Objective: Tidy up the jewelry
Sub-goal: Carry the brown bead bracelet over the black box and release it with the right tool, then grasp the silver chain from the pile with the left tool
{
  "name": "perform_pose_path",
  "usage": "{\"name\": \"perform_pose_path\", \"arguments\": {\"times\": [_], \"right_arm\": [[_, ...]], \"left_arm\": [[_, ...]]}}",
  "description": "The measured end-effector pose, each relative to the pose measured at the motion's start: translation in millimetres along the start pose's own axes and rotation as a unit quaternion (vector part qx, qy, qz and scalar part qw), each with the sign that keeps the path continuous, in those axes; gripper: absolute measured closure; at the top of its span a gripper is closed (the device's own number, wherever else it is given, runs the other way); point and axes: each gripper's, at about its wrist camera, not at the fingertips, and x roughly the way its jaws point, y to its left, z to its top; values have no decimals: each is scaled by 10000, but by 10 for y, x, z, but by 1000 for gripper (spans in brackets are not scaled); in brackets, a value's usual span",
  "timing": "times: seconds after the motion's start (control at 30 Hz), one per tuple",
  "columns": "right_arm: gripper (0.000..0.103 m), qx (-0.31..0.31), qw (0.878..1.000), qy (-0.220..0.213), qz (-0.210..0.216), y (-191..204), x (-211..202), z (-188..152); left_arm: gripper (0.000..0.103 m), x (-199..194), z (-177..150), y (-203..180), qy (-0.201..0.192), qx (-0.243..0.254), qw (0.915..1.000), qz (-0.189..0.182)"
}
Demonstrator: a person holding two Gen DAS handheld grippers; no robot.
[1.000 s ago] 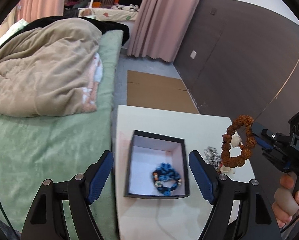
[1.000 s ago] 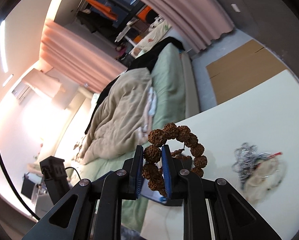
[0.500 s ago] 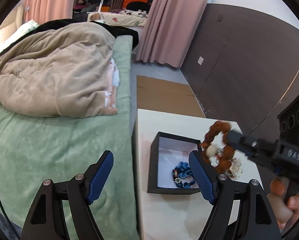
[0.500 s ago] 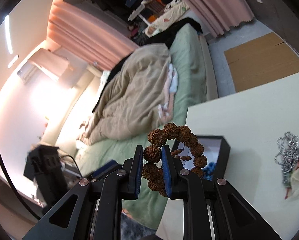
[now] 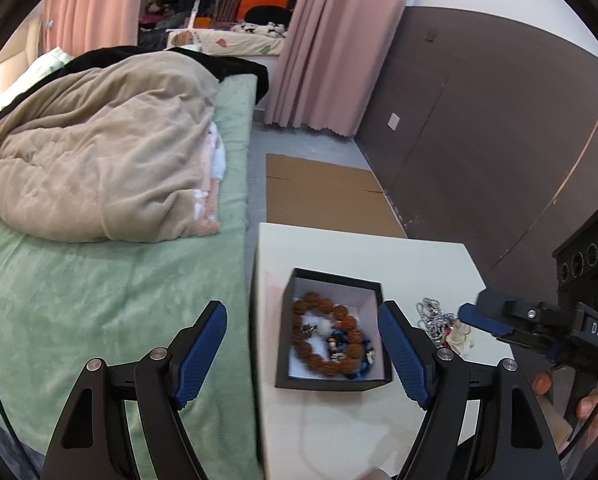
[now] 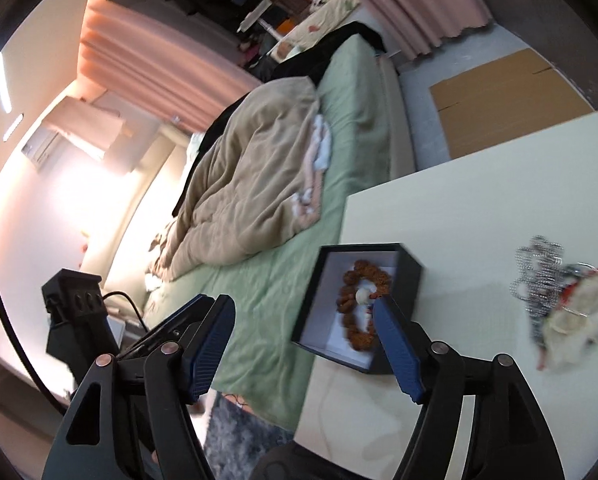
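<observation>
Left wrist view shows the brown bracelet [image 5: 326, 342] and blue bracelet [image 5: 361, 346] in the box [image 5: 335, 383]; a chain [image 5: 433, 315] remains on the bench [image 5: 379, 248]. Both hand-held grippers, left [image 5: 303, 354] and right [image 6: 303, 346], gape wide and empty.

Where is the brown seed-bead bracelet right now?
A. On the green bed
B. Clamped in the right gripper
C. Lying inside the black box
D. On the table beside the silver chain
C: the brown bracelet lies inside the black box over the blue one, and the right gripper is open and holds nothing.
</observation>
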Motion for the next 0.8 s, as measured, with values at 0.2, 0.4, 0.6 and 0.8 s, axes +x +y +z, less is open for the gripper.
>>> {"name": "perform_pose_path", "arguments": {"times": [0.2,0.4,0.6,0.8], "right_arm": [[19,18,9994,-277,-201,-207,-412,11],[18,138,9983,-417,-392,-417,-683,20],[18,316,9956,-548,-698,-642,-893,20],[18,721,9899,-630,-1041,-949,-1062,27]], "left_arm": [[25,79,2,-293,74,200,9997,-132],[25,215,-13,-621,221,457,9983,-300],[25,365,-22,-946,351,713,9961,-376],[25,662,7,-1291,641,858,9934,-412]]}}
